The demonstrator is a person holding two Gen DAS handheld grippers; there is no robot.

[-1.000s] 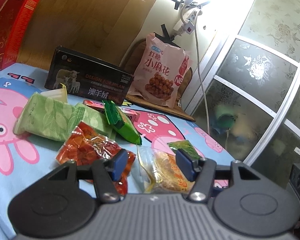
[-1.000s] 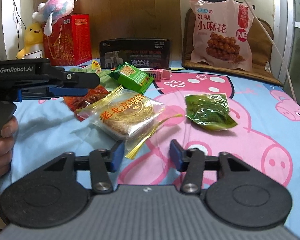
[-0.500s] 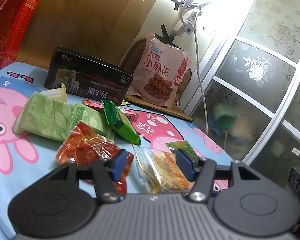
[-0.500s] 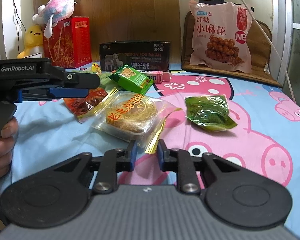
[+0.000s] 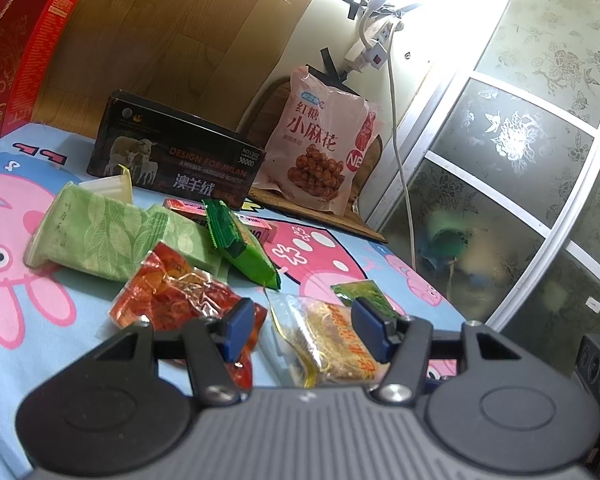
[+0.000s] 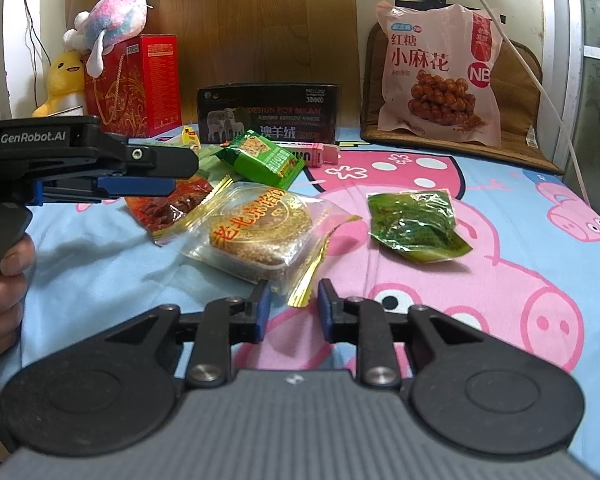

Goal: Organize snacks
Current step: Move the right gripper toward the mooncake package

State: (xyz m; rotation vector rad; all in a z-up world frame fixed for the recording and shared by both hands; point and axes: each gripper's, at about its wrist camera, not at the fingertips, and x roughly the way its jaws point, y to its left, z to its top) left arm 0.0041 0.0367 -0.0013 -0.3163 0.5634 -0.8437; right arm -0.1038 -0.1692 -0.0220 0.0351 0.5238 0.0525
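Observation:
Snack packs lie on a pig-print sheet. A round cake in a clear gold-edged wrapper (image 6: 262, 236) sits in the middle; it also shows in the left wrist view (image 5: 332, 344). My right gripper (image 6: 291, 310) is partly open, its jaws on either side of the wrapper's gold corner, not clamped. My left gripper (image 5: 304, 330) is open and hovers above the cake and a red clear pack (image 5: 176, 300). A dark green pack (image 6: 416, 226) lies to the right. A bright green pack (image 6: 262, 158) and pale green packs (image 5: 100, 236) lie behind.
A black box (image 6: 268, 114) and a big pink snack bag (image 6: 438, 76) stand at the back, with a red gift box (image 6: 134, 88) and plush toys (image 6: 108, 16) at back left. A white cable (image 5: 400, 152) hangs at the right by glass doors.
My right gripper narrowed from wide open and moved in around the cake wrapper's gold corner, then widened slightly. The left gripper barely shifted and stayed open.

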